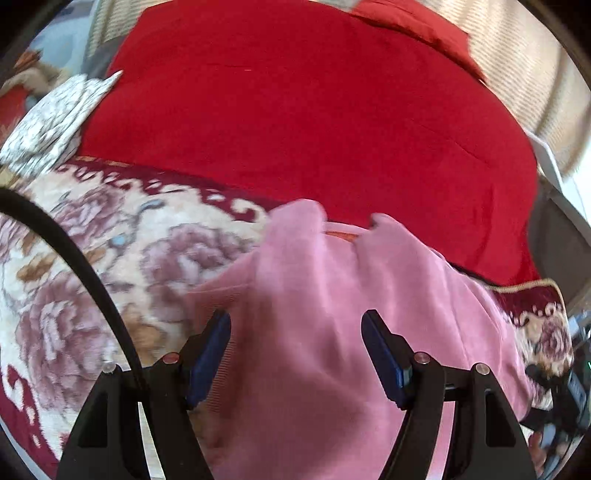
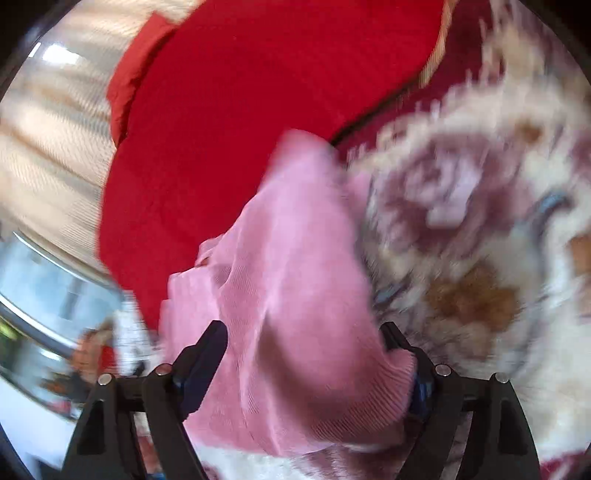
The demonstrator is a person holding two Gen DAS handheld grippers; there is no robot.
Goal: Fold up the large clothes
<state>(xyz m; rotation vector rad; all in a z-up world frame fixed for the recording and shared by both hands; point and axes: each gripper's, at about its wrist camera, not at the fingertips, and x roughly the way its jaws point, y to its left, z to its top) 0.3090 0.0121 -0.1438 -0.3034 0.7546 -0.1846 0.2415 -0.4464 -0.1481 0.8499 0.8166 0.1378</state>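
Note:
A pink ribbed garment (image 1: 314, 280) lies bunched on a floral blanket (image 1: 110, 258) at the near edge of a bed. My left gripper (image 1: 295, 317) hovers over it, open, both blue pads bare and apart. In the right wrist view the same pink garment (image 2: 295, 240) runs up between the fingers of my right gripper (image 2: 303, 326). That gripper is open wide. A ribbed hem drapes over its right finger (image 2: 402, 354), while the left finger (image 2: 207, 347) stands free of the cloth. The right view is blurred.
A red sheet (image 1: 295, 110) covers the bed beyond the blanket, with a red pillow (image 1: 413, 22) at the far end. A white patterned folded cloth (image 1: 55, 118) lies at the left. A black cable (image 1: 74, 258) arcs across the left. Striped curtains (image 1: 517, 55) hang behind.

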